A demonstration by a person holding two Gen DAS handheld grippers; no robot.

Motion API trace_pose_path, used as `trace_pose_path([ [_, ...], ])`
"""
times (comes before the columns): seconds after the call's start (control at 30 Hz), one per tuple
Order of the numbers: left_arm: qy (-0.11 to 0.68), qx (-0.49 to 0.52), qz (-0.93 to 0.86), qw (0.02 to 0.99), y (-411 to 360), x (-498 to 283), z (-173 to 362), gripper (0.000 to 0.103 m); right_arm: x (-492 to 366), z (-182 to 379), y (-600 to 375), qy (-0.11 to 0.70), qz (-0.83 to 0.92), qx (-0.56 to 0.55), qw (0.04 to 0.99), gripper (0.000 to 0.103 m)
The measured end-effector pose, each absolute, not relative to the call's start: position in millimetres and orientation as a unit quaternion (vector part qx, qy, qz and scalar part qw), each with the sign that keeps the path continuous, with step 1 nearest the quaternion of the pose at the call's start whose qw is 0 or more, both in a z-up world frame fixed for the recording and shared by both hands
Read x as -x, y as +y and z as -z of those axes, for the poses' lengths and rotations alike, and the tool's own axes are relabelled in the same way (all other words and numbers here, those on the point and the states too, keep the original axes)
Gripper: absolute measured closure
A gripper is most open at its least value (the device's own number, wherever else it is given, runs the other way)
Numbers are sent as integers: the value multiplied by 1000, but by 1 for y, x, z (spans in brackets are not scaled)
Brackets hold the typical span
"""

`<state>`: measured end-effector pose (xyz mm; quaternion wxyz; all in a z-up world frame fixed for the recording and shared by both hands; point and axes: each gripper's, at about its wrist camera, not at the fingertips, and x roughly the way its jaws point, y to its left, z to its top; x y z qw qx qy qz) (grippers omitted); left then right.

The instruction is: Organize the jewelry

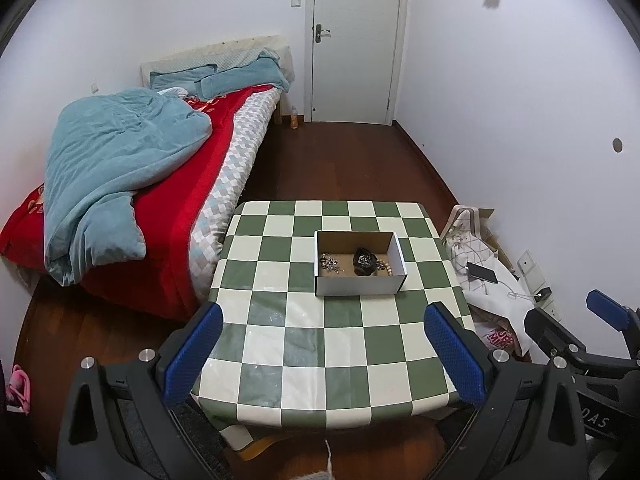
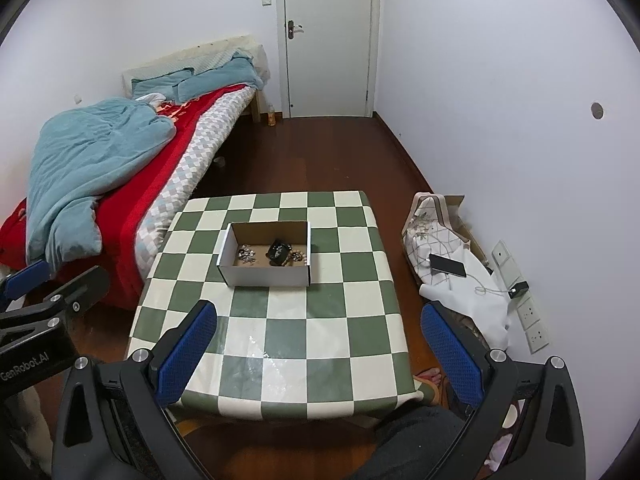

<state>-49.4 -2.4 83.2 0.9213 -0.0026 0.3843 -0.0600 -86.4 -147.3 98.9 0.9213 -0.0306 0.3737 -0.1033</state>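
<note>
A white cardboard box [image 1: 360,285] with a brown floor stands on the green-and-white checked table [image 1: 312,332]. Inside lie a silver chain pile [image 1: 330,263], a black jewelry piece [image 1: 365,261] and a beaded bracelet [image 1: 387,268]. The box also shows in the right wrist view [image 2: 266,276], with the chains [image 2: 247,255] and black piece [image 2: 279,252] in it. My left gripper [image 1: 324,322] is open and empty, held high above the table's near edge. My right gripper [image 2: 318,320] is open and empty, likewise above the near edge.
A bed [image 1: 168,184] with a blue quilt and red cover stands left of the table. A bag with a phone [image 1: 483,272] on white cloth lies on the floor to the right, by wall sockets [image 2: 532,320]. A closed door [image 1: 356,40] is at the far wall.
</note>
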Motion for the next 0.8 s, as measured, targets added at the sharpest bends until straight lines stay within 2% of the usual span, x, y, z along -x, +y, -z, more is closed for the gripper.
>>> trace_pose_path([
  [0.3, 388, 5, 45, 921, -4, 34, -90, 0, 87, -116, -148, 368, 99, 26, 924, 0],
  [0.8, 403, -3, 16, 915, -16, -33, -78, 0, 9, -113, -162, 375, 117, 34, 919, 0],
])
